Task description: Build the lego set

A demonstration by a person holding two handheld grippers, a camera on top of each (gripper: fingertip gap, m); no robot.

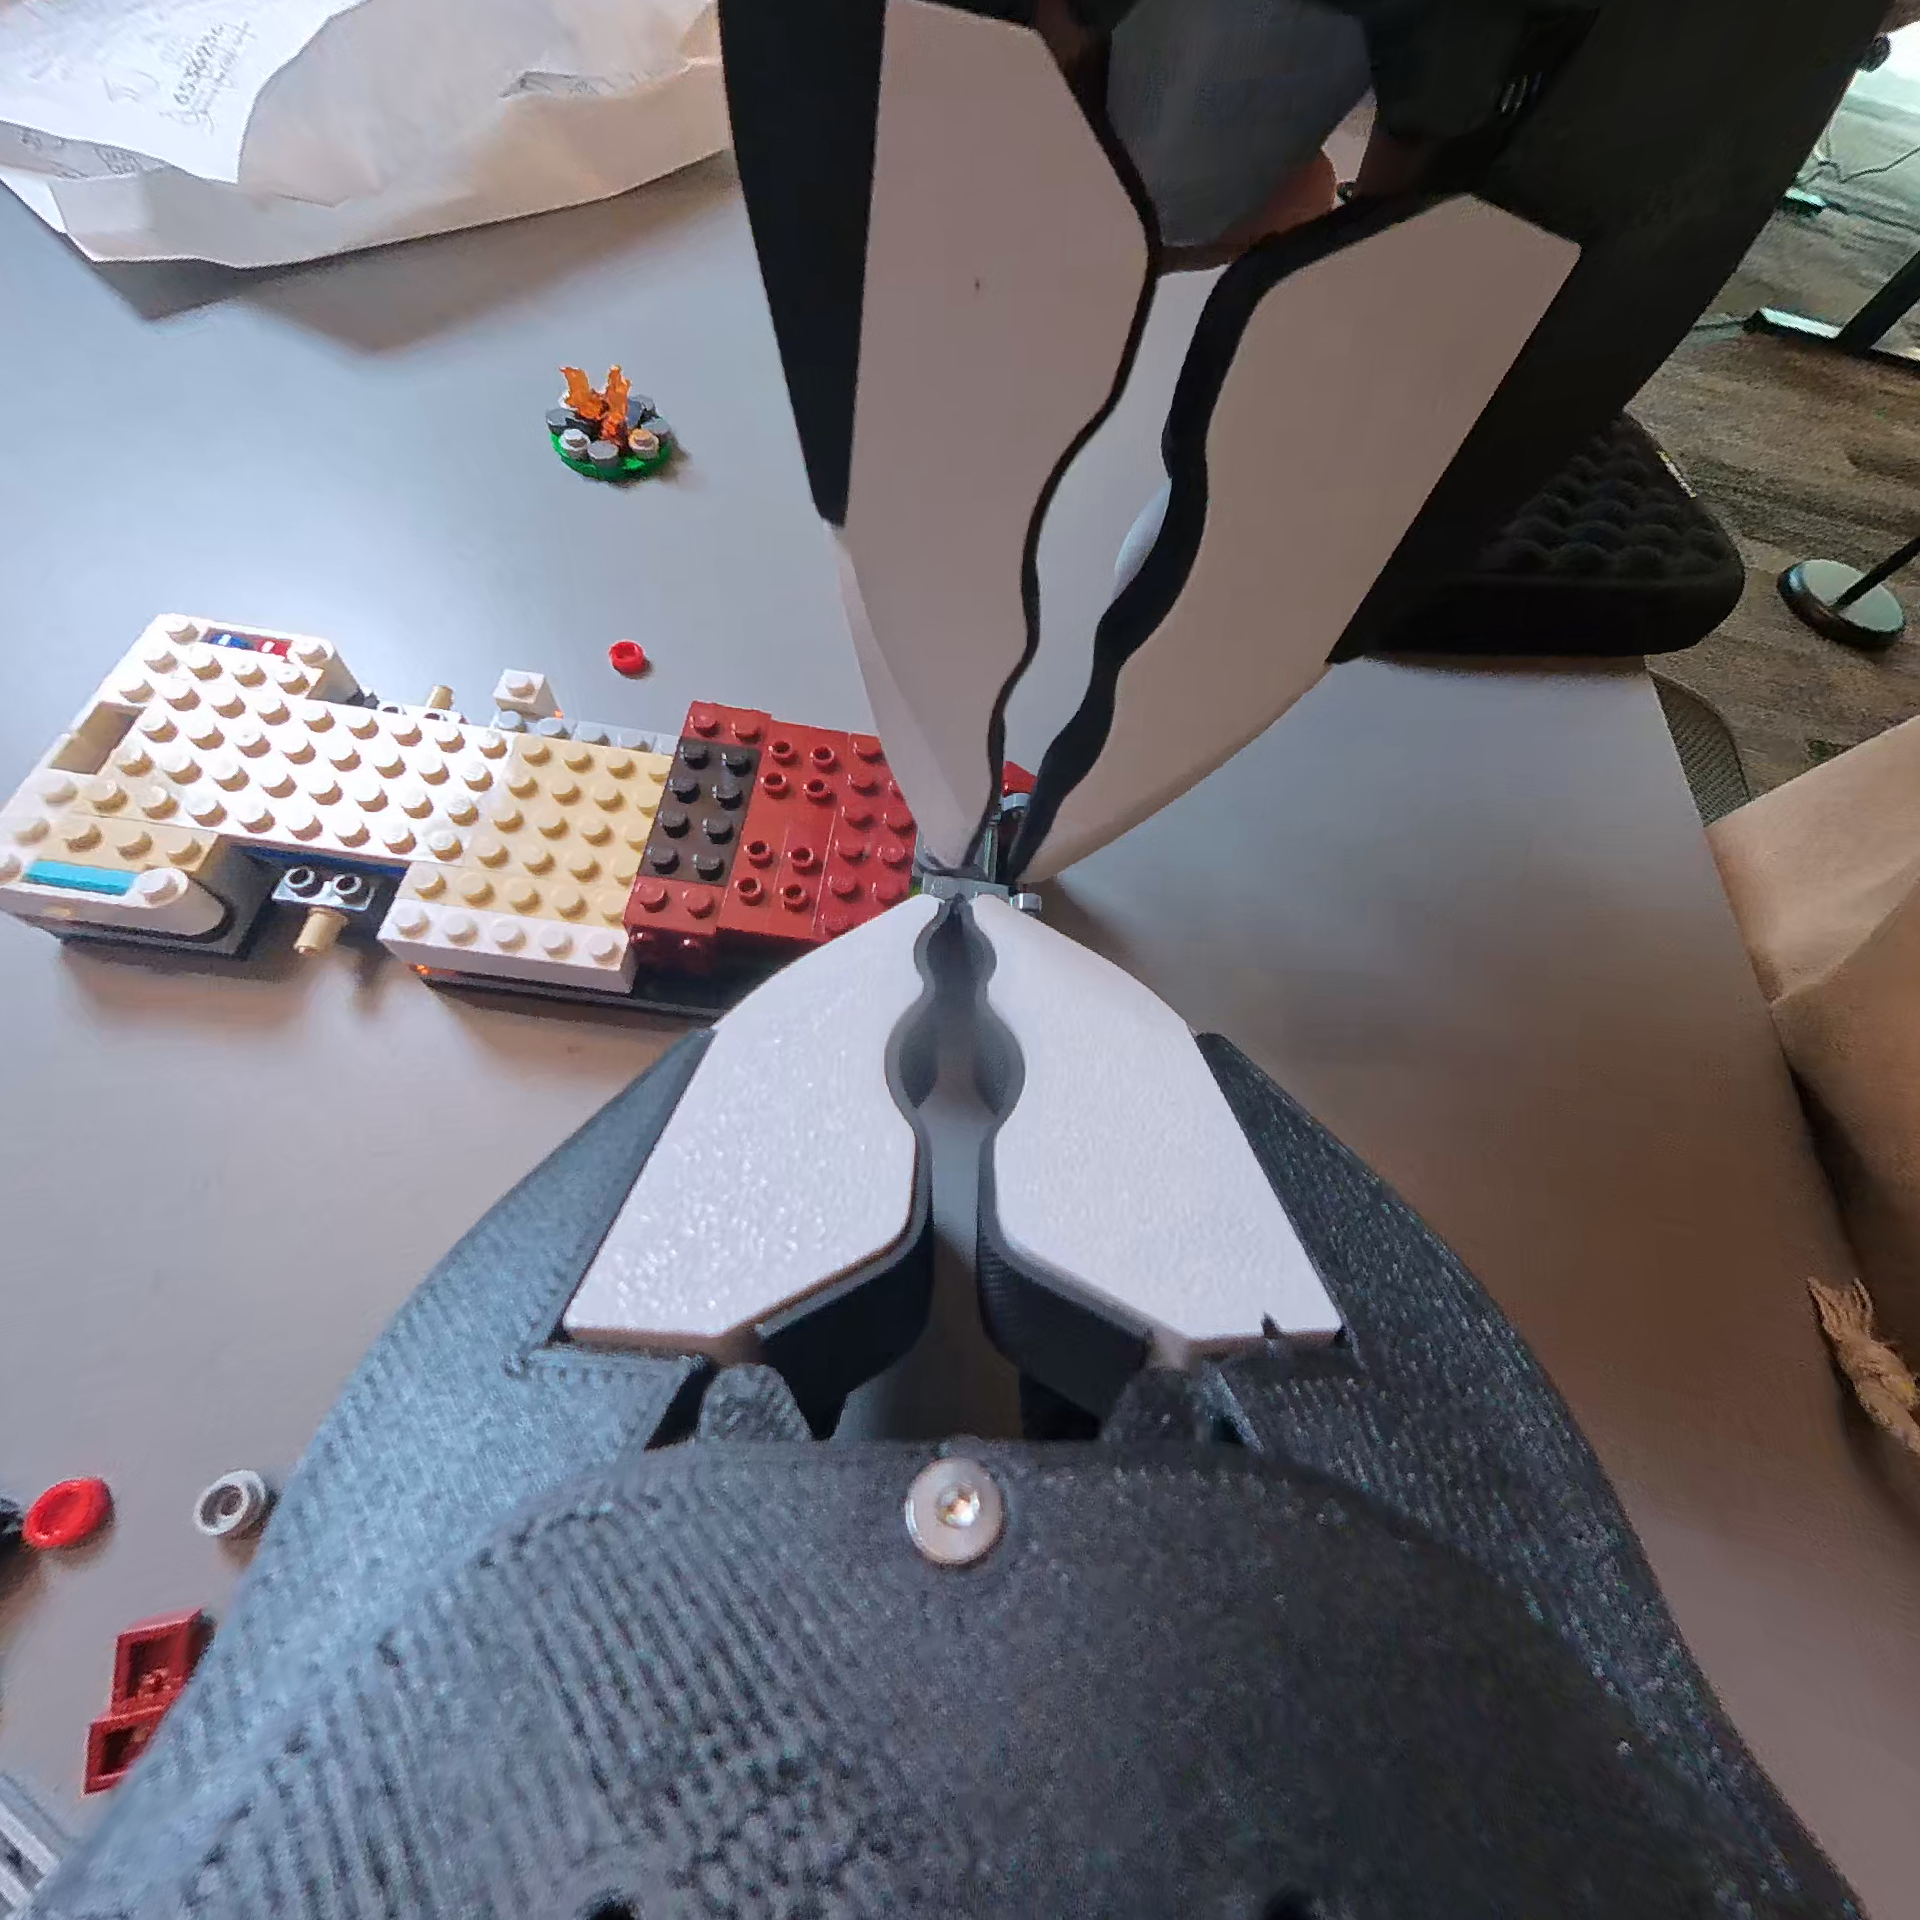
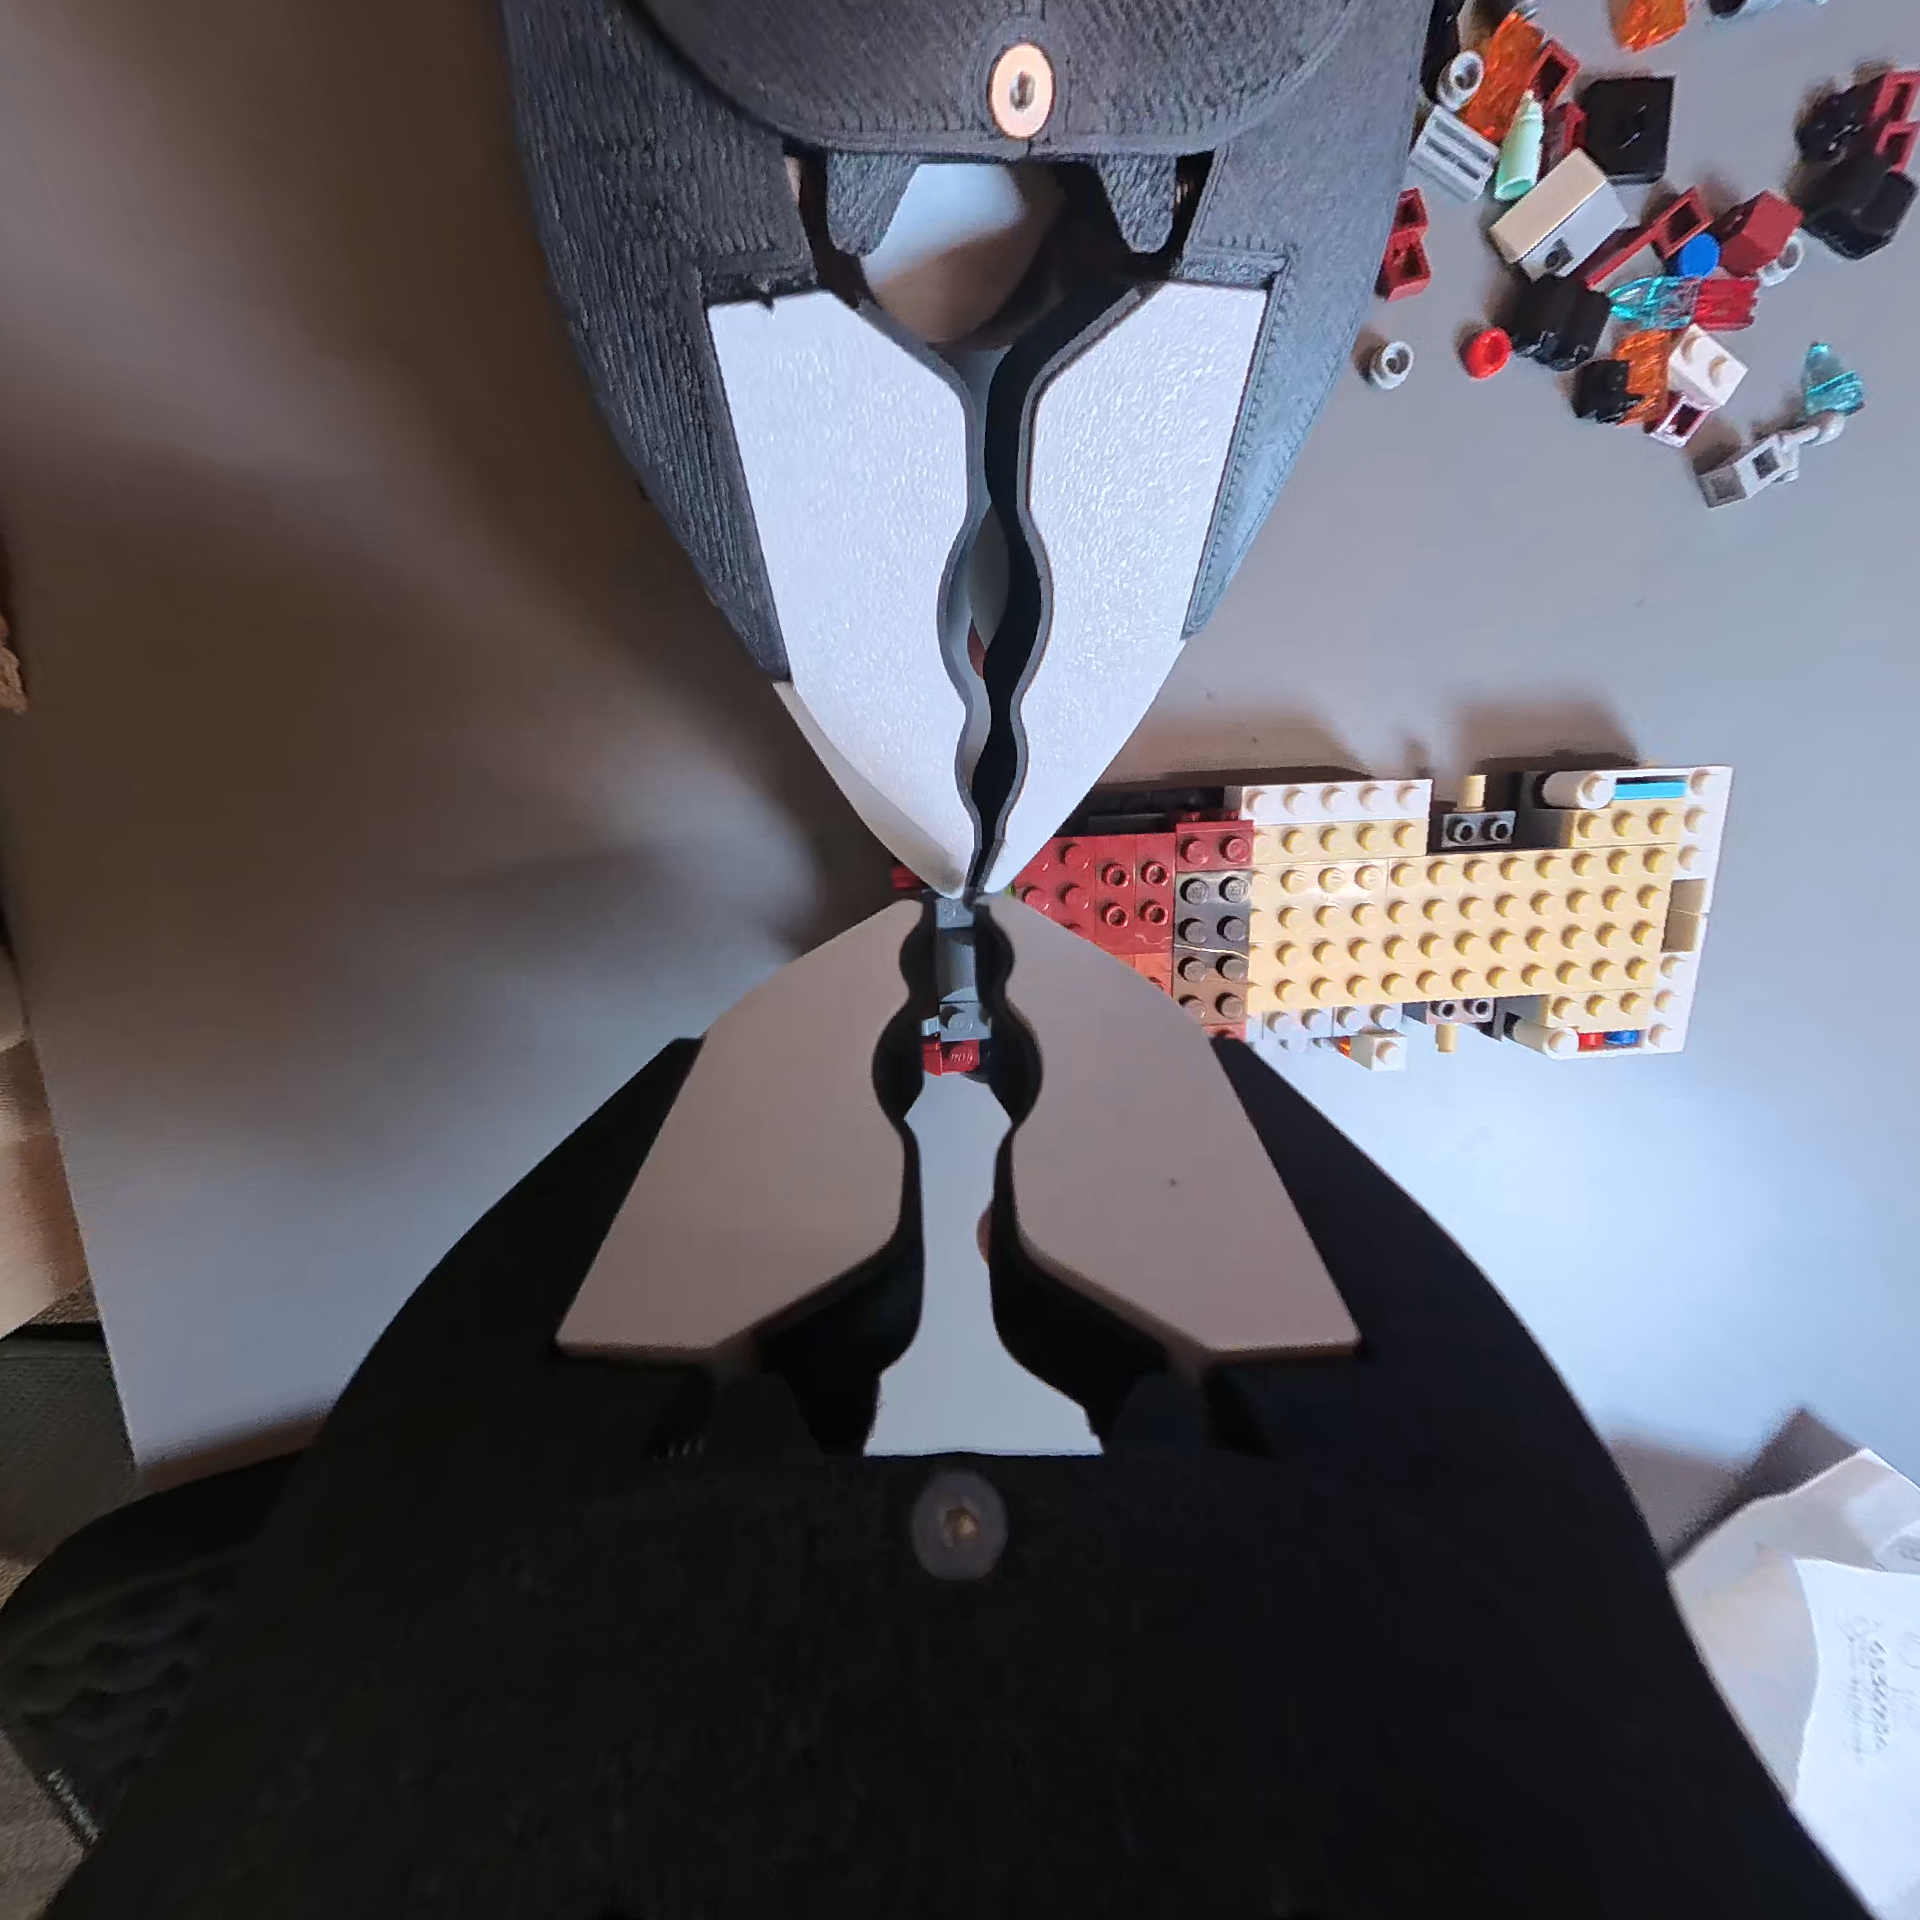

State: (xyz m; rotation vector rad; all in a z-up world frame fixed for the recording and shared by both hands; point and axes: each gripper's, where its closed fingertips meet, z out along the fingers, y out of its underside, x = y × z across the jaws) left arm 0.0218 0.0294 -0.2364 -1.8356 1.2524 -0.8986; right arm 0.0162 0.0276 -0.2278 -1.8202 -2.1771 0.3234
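A grey table (image 1: 312, 1195) carries everything. On it lies a long flat brick build (image 1: 436, 821), white and tan along most of its length, dark red at the end nearest the table's edge, with a black patch between. Beyond it sit a small red round stud (image 1: 628, 656) and a green disc with grey stones and orange flames (image 1: 610, 426). Crumpled white paper (image 1: 343, 125) lies at the far corner. At one side of the build a heap of loose bricks (image 2: 1621, 239) is spread: red, black, white, grey, orange and clear blue, with a red round piece (image 1: 65, 1512) and a grey ring (image 1: 237, 1503) just apart from it.
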